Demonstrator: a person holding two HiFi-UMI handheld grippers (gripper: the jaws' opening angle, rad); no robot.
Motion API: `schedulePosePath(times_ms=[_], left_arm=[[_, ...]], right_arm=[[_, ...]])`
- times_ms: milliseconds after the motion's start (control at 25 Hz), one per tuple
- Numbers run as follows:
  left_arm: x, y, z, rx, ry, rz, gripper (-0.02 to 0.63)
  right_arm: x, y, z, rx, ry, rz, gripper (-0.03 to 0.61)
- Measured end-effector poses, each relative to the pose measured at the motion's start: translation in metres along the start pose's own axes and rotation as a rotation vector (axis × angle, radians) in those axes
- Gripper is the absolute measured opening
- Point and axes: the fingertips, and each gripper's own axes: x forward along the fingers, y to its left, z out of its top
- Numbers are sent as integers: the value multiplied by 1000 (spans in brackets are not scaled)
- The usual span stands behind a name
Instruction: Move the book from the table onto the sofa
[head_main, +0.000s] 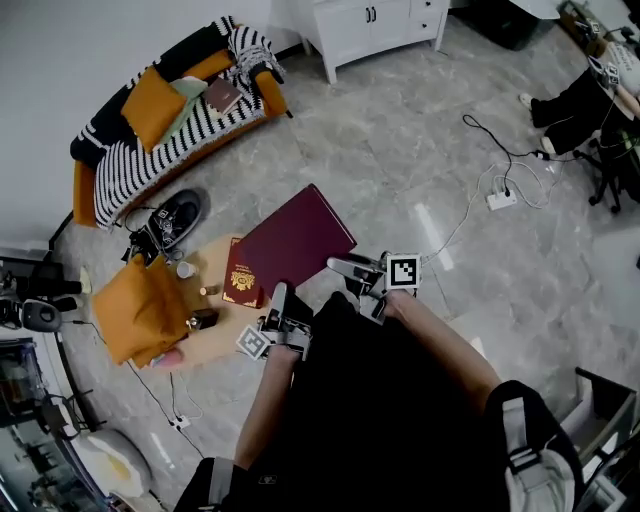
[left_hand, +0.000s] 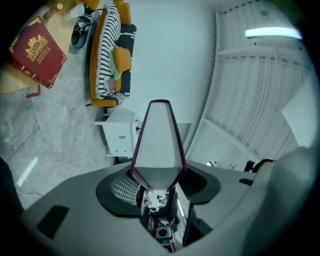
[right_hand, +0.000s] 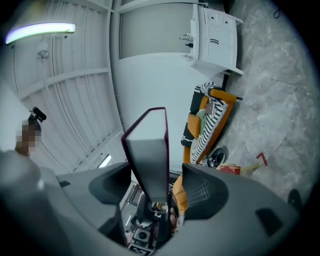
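Observation:
A large maroon book (head_main: 295, 240) hangs in the air over the low wooden table (head_main: 212, 258), between both grippers. My left gripper (head_main: 280, 293) is shut on its near corner. In the left gripper view, both pads press the book's page edge (left_hand: 159, 135) between the jaws of the left gripper (left_hand: 159, 182). My right gripper (head_main: 342, 267) is at the book's near right edge. Its jaws stand open in the right gripper view. The book (right_hand: 149, 150) lies against one pad, with a gap to the other pad (right_hand: 205, 190). The striped sofa (head_main: 170, 130) is far left.
A second red book with a gold crest (head_main: 243, 272) lies on the table beside small items and an orange cloth bag (head_main: 145, 305). A small book (head_main: 222, 95) and cushions are on the sofa. Shoes (head_main: 170, 222), a white cabinet (head_main: 375, 25) and a power strip with cable (head_main: 500, 198) stand around.

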Motion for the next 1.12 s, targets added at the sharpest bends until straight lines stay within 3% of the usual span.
schedulePosePath(times_ms=[160, 320, 440, 520, 720, 920, 1120], left_arm=[[15, 1, -7, 31, -12, 7, 230], [26, 9, -14, 19, 6, 17, 230], [37, 16, -23, 9, 61, 33, 230], [43, 19, -25, 11, 101, 43, 230], [59, 26, 2, 23, 165, 22, 232], [71, 26, 31, 23, 264, -10, 305], [74, 46, 64, 65, 407, 40, 359]], right_arm=[[-6, -11, 9, 9, -86, -67, 308], [-6, -18, 13, 56, -109, -47, 307], [0, -26, 17, 98, -113, -53, 307], [4, -35, 22, 126, -130, -70, 250], [29, -56, 42, 169, -142, -74, 232], [57, -66, 60, 116, -72, -77, 229], [84, -73, 78, 4, 80, -73, 229]])
